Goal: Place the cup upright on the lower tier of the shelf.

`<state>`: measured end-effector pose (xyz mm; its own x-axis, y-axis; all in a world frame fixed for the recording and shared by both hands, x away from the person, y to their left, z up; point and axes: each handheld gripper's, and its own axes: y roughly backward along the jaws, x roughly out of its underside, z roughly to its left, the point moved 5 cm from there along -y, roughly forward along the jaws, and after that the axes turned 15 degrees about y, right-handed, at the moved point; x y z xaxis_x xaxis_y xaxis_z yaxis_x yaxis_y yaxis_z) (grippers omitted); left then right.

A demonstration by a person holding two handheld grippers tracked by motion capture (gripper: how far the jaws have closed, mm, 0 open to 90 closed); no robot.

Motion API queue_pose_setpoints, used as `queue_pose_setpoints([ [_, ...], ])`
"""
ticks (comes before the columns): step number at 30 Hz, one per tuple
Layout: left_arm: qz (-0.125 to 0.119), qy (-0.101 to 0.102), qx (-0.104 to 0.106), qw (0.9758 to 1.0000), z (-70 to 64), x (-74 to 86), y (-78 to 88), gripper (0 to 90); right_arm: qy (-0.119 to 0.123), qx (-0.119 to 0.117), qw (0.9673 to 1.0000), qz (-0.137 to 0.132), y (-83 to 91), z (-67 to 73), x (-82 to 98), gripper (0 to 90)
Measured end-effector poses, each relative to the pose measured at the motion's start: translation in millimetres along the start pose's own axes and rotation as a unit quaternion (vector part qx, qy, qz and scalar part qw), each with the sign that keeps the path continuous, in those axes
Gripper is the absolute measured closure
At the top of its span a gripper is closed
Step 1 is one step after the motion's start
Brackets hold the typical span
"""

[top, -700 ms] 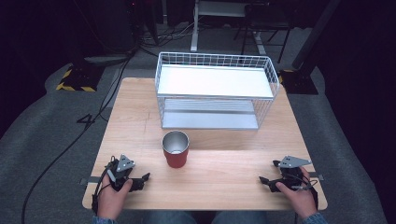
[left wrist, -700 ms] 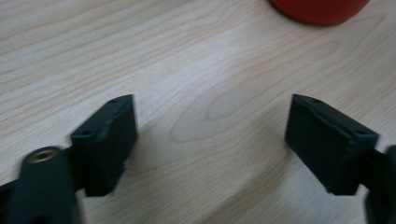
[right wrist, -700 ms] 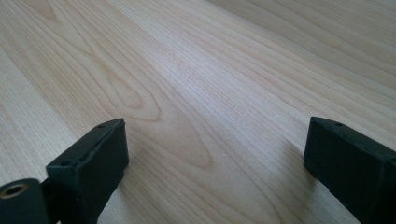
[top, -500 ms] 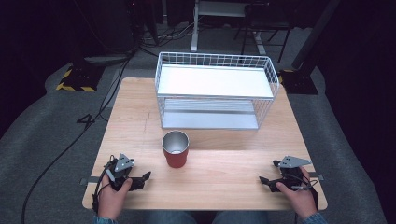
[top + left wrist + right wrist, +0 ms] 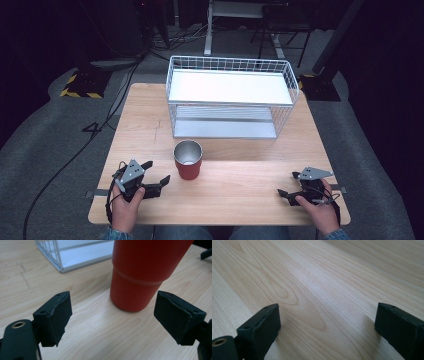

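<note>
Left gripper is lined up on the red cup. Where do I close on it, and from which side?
Grip the red cup low on its narrower lower section, coming in level from the left gripper side. It stands upright, and the open jaws already look wider than that section.

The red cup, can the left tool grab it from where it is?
Probably yes. The left tool is open and aimed at the cup, with only bare table between them.

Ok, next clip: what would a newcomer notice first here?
The red cup standing upright mid-table, in front of the white wire basket at the far edge. The open left hand-held gripper points at the cup from close by, while the right hand-held gripper rests open near the table's front right corner.
</note>
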<state>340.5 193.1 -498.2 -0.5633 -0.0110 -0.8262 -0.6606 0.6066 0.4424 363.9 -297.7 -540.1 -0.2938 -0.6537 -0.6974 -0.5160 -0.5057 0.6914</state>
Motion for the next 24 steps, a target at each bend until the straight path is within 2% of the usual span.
queue_pose_setpoints([
  [8, -0.026, -0.003, 0.014, 0.9996, -12.8, -3.4, -14.1, 15.5, 0.0, 0.0, 1.0, 0.0, 0.0, 0.0, 0.0, 6.5],
  [21, -0.021, -0.009, 0.032, 0.9992, -26.8, -2.0, -37.8, 15.5, 0.0, 0.0, 1.0, 0.0, 0.0, 0.0, 0.0, 6.5],
  [24, -0.021, -0.002, 0.036, 0.9992, -31.2, -2.7, -44.0, 15.3, 0.0, 0.0, 1.0, 0.0, 0.0, 0.0, 0.0, 6.5],
])
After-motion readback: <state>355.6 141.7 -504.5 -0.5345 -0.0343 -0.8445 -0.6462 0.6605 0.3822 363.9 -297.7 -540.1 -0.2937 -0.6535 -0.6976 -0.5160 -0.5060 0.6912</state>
